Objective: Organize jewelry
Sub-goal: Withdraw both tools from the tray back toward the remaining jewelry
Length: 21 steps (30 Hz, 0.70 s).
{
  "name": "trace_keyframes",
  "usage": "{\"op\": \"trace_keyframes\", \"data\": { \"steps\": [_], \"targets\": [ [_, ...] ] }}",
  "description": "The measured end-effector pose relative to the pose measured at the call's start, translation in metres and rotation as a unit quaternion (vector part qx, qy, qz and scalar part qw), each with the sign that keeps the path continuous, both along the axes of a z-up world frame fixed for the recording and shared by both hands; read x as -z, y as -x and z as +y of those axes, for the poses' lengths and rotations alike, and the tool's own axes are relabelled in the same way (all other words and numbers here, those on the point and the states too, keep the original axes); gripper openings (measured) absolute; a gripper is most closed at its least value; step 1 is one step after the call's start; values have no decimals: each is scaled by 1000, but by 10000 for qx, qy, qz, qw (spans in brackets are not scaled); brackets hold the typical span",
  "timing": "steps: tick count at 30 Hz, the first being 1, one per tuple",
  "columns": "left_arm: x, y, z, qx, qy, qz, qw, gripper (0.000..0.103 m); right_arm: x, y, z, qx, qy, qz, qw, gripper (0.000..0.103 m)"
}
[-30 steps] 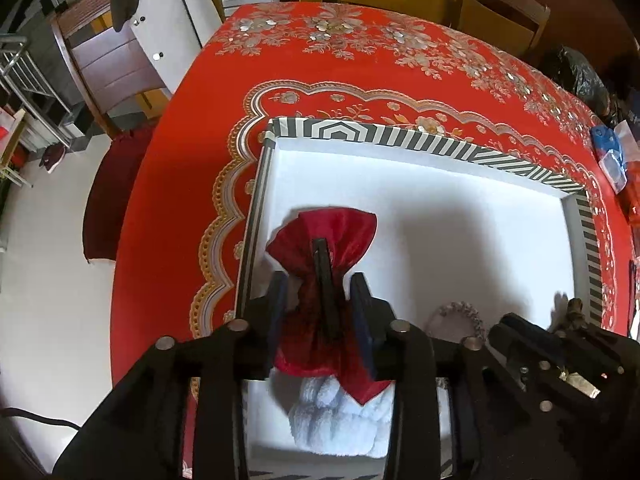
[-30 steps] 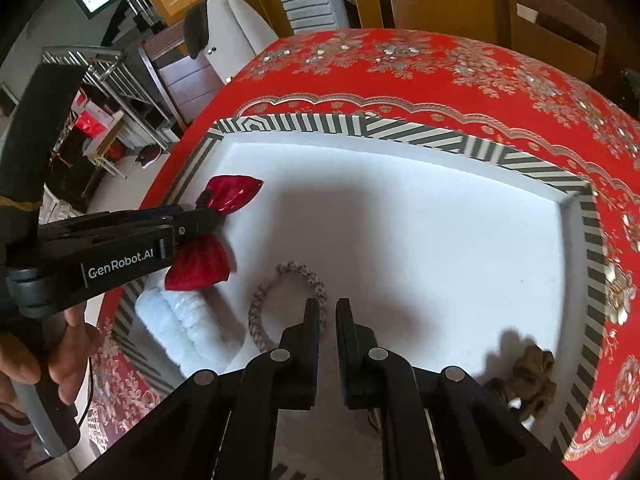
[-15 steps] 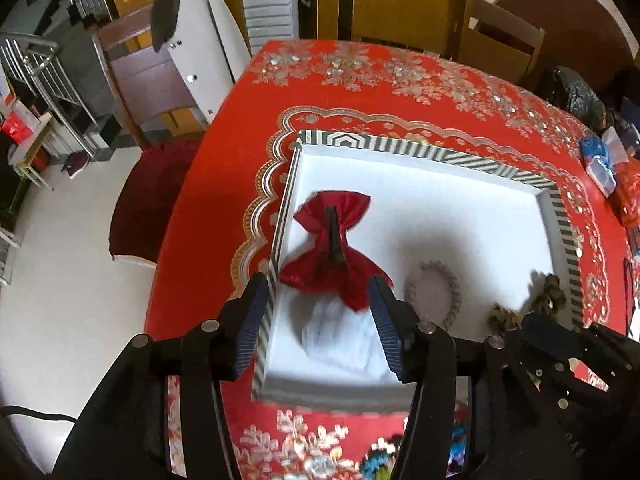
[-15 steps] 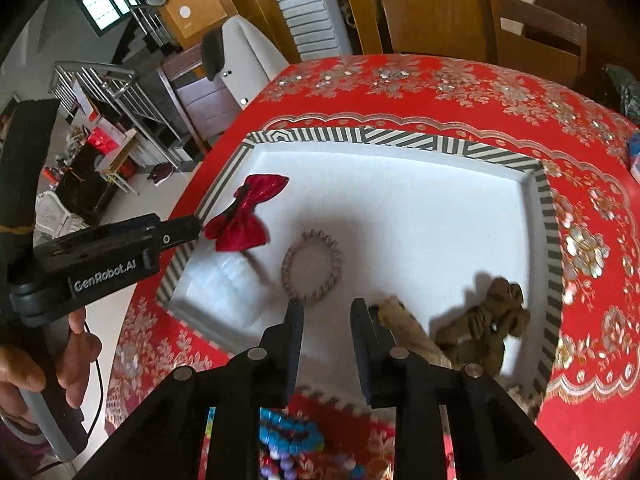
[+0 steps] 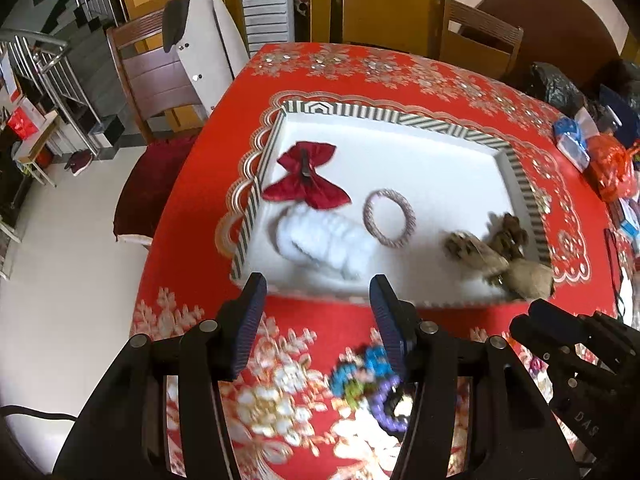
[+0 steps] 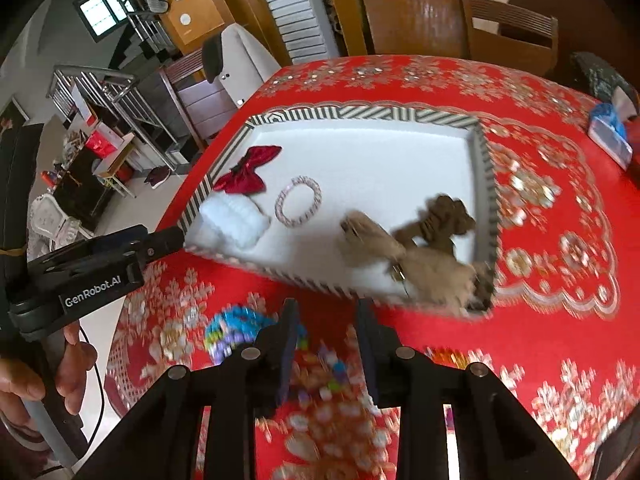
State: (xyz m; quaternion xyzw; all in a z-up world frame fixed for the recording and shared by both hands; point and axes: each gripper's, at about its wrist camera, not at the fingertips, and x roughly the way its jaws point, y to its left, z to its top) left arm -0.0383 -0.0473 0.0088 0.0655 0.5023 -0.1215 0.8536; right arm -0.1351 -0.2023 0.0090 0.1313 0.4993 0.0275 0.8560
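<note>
A white tray with a striped rim (image 5: 400, 118) (image 6: 360, 114) sits on the red tablecloth. In it lie a red bow clip (image 5: 306, 180) (image 6: 244, 174), a white fluffy scrunchie (image 5: 324, 236) (image 6: 234, 216), a beaded bracelet (image 5: 389, 218) (image 6: 298, 200) and brown hair pieces (image 5: 496, 248) (image 6: 420, 236). A colourful bead string (image 5: 366, 380) (image 6: 236, 330) lies on the cloth in front of the tray. My left gripper (image 5: 318, 316) is open and empty, near the tray's front edge. My right gripper (image 6: 326, 320) is open and empty, above the beads.
Wooden chairs (image 5: 476, 40) stand behind the table, one with a white coat (image 5: 212, 44) at the left. Blue and orange packets (image 5: 588, 152) lie at the table's right edge. The table edge drops to the floor (image 5: 60, 260) on the left.
My left gripper let go of the red bow, opened and drew back out of the tray. My right gripper opened and pulled back too. The bow now rests on the scrunchie's edge.
</note>
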Motion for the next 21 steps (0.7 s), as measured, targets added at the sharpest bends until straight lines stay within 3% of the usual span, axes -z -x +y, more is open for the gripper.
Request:
{"op": "trace_keyframes", "data": {
  "steps": [13, 21],
  "targets": [
    [-2, 58, 19, -128, 137, -10, 9998, 53, 7, 76, -26, 311, 121, 145, 9993, 31],
    [17, 84, 42, -240, 259, 318, 9989, 53, 23, 109, -45, 547, 116, 348, 9978, 31]
  ]
}}
